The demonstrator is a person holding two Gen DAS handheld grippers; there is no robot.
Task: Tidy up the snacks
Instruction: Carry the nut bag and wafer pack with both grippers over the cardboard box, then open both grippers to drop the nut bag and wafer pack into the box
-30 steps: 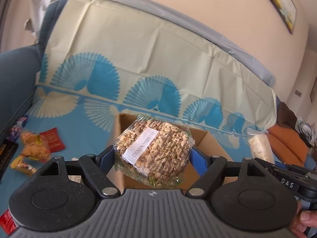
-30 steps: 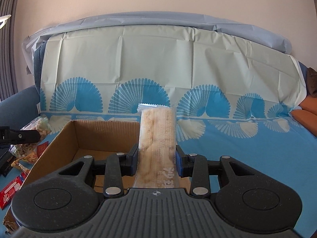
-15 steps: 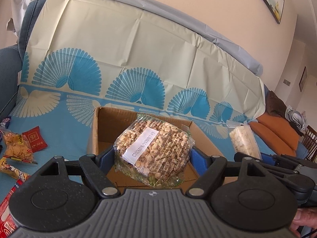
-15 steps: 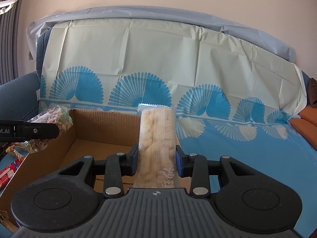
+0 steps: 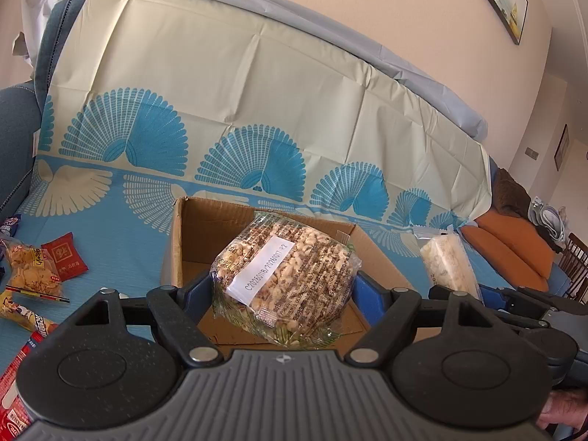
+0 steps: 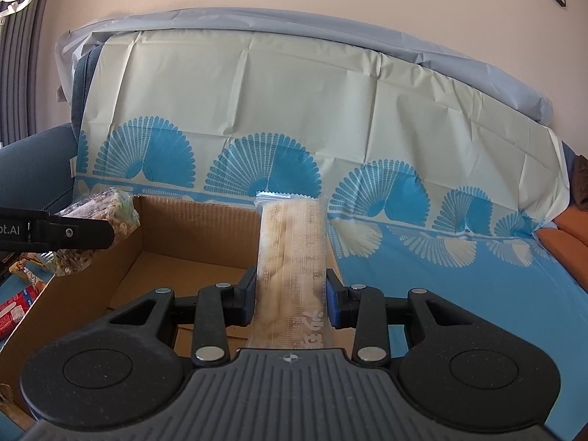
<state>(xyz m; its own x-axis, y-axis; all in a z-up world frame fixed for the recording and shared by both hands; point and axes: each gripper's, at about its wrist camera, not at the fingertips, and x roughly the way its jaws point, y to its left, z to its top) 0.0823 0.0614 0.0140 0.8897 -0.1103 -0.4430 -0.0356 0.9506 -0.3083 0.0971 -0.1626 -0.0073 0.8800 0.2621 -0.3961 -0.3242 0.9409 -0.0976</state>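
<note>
Left claw was clamped across the sides of a round puffed-grain pack, its jaws set wide to span it. The pack sat between the fingers and hung over the open box just ahead and below. Judged light, crisp and easily crushed, with a slick film wrapper, it suited a gentle hold across its widest part, as here. Right claw was closed on the lower end of a long bar pack, which stood up and forward from the fingers over the box's right wall. Probably light and brittle, the bar would be safer gripped nearer its middle. Loose snacks lay left of the left claw on the blue cover, beyond the box's left wall. The sofa back rose behind
</note>
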